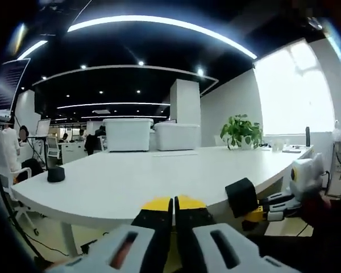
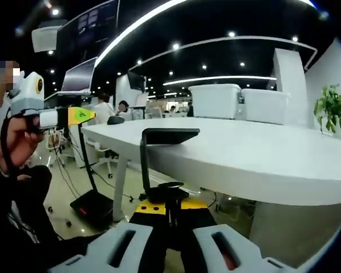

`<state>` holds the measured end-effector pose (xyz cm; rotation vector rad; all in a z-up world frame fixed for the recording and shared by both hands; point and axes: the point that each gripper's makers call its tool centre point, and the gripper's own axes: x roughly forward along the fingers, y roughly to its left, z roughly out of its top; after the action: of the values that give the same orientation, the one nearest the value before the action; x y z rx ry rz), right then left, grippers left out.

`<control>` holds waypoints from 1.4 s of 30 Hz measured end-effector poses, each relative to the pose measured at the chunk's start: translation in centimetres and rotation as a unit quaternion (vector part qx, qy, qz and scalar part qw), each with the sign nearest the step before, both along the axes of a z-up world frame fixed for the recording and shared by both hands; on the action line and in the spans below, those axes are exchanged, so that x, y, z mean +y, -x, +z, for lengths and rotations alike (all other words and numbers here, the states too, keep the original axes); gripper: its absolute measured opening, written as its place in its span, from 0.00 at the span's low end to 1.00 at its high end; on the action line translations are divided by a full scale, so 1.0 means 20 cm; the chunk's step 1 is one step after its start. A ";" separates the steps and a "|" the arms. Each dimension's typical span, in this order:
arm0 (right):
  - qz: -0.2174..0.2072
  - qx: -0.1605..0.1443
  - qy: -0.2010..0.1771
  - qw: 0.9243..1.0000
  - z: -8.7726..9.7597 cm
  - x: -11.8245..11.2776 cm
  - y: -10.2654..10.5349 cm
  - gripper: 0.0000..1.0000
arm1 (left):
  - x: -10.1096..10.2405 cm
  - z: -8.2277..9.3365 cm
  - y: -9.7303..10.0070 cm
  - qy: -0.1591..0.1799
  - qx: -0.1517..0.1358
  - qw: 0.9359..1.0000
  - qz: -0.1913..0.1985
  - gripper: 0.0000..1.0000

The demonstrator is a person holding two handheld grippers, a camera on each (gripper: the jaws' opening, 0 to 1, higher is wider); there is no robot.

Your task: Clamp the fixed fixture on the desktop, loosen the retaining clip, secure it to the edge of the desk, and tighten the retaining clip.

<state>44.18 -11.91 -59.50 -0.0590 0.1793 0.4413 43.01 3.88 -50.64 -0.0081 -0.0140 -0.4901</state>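
Note:
The black C-shaped fixture (image 2: pixel 143 165) sits on the edge of the white desk (image 2: pixel 261 153), its top plate (image 2: pixel 169 135) lying over the desktop and its round clip knob (image 2: pixel 167 189) under the edge. My right gripper (image 2: pixel 168 207) is shut on the knob's stem from below. In the left gripper view the same fixture (image 1: pixel 241 196) shows at the desk's (image 1: pixel 131 182) right edge with the right gripper (image 1: pixel 257 215) on it. My left gripper (image 1: pixel 174 203) is shut on nothing, in the air in front of the desk. A hand holds the left gripper (image 2: pixel 79 116) left of the fixture.
Two white storage boxes (image 1: pixel 128 134) and a potted plant (image 1: pixel 241 131) stand at the desk's far side. A small black cylinder (image 1: pixel 55 174) rests near its left end. A black floor base (image 2: pixel 94 206) lies below. People sit at desks behind.

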 end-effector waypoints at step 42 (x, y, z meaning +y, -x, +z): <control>0.020 0.003 -0.042 0.999 -0.10 -0.06 -0.15 0.03 | -0.54 -0.08 0.05 -0.014 0.007 0.988 -0.152 0.03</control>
<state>47.19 -13.20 -61.44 0.0218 0.1650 0.4884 42.00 -6.91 -52.32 0.0150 0.0080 -0.7952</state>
